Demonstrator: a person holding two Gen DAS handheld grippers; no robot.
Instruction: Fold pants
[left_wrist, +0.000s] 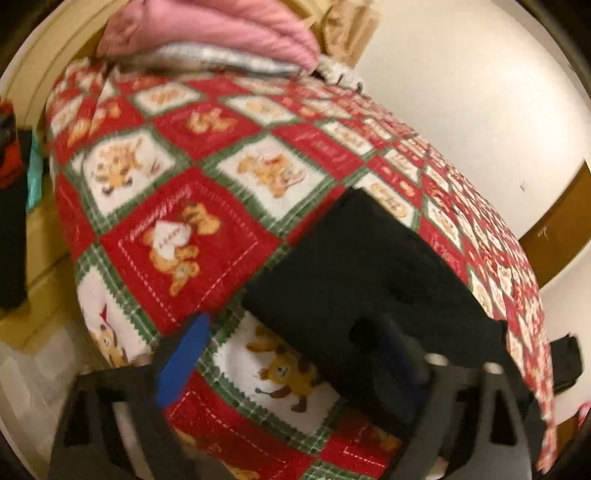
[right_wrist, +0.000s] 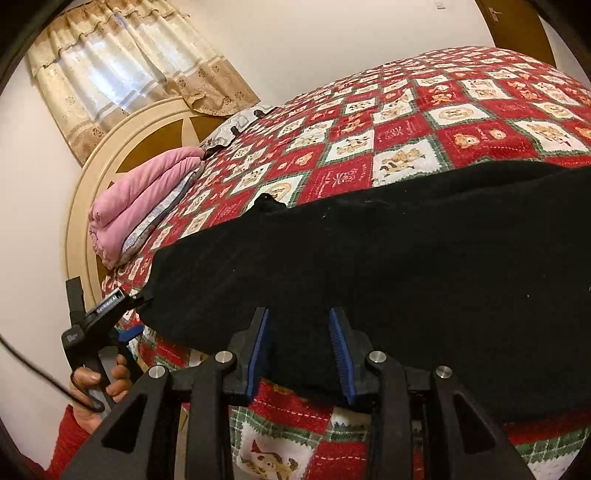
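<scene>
Black pants (right_wrist: 388, 258) lie flat on a red, white and green teddy-bear quilt (right_wrist: 406, 122) on a bed. My right gripper (right_wrist: 300, 350) is open at the pants' near edge, its blue pads (right_wrist: 338, 332) standing either side of the cloth without closing on it. In the left wrist view the pants (left_wrist: 351, 280) reach across the quilt (left_wrist: 184, 184) to my left gripper (left_wrist: 291, 354). Its jaws are wide apart: the left blue pad (left_wrist: 183, 360) is clear of the cloth and the right finger is hidden under the pants' end. The left gripper also shows in the right wrist view (right_wrist: 129, 325), at the pants' left corner.
A folded pink blanket (right_wrist: 144, 195) lies on a grey patterned pillow at the head of the bed, against a round cream headboard (right_wrist: 110, 147). Curtains (right_wrist: 122, 66) hang behind. A dark pile (left_wrist: 11, 206) sits left of the bed. White wall lies to the right.
</scene>
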